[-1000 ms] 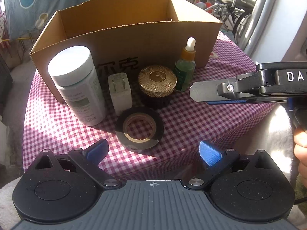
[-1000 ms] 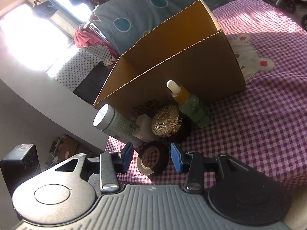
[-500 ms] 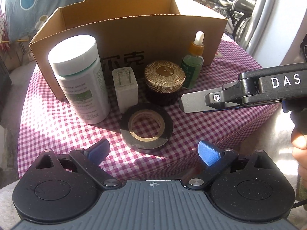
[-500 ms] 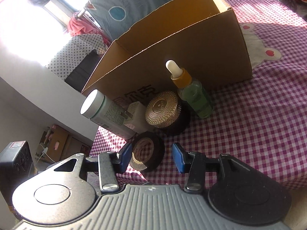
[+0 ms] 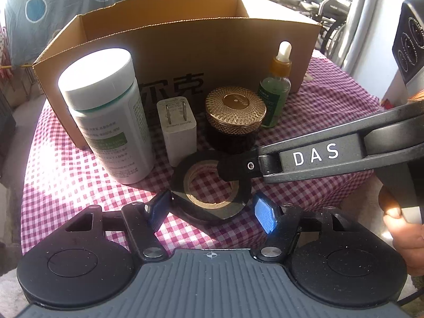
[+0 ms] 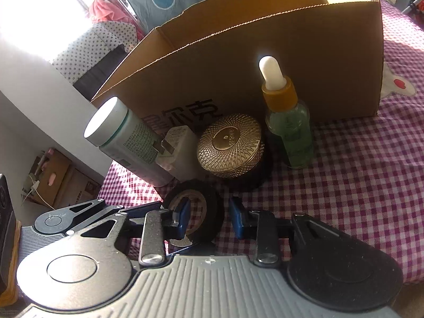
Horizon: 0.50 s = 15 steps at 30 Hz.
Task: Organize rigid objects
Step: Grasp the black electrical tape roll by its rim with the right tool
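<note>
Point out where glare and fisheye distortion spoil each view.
Left wrist view: sun blows out the white bottle cap, and the box rim bows with fisheye curve. Right wrist view: the window at upper left is washed out, the dropper bottle bulb glares, and the white bottle leans hard from distortion.

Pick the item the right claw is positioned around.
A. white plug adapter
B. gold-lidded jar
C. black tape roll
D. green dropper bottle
C. In the right wrist view the right claw is open with one finger inside the hole of the black tape roll and the other outside it; jar, bottle and adapter stand further back, untouched.
</note>
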Tool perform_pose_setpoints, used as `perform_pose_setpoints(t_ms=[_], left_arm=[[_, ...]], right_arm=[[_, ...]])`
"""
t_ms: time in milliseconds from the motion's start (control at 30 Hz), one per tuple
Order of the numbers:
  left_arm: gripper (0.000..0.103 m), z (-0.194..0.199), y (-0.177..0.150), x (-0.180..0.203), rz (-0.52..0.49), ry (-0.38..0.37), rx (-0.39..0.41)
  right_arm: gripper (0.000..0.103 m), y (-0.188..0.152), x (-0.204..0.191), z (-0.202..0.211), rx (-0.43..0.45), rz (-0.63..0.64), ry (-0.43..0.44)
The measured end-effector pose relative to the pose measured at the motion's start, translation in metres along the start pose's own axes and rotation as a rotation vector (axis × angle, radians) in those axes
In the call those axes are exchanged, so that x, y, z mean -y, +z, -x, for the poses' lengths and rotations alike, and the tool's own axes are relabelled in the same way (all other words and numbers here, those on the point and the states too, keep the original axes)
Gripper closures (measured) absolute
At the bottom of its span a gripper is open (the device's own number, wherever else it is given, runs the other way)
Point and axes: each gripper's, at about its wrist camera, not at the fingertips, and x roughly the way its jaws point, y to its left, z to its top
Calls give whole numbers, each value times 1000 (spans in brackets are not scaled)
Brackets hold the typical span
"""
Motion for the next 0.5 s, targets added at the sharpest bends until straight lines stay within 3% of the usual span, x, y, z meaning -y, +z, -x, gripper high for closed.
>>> perform_pose_setpoints(t_ms=[267, 500], left_arm=[[37, -1, 2, 22, -12, -46, -9], [36, -7, 1, 48, -91, -50, -10]], right_arm=[[83, -9, 6, 15, 12, 17, -37], [83, -19, 27, 34, 34, -28, -45]])
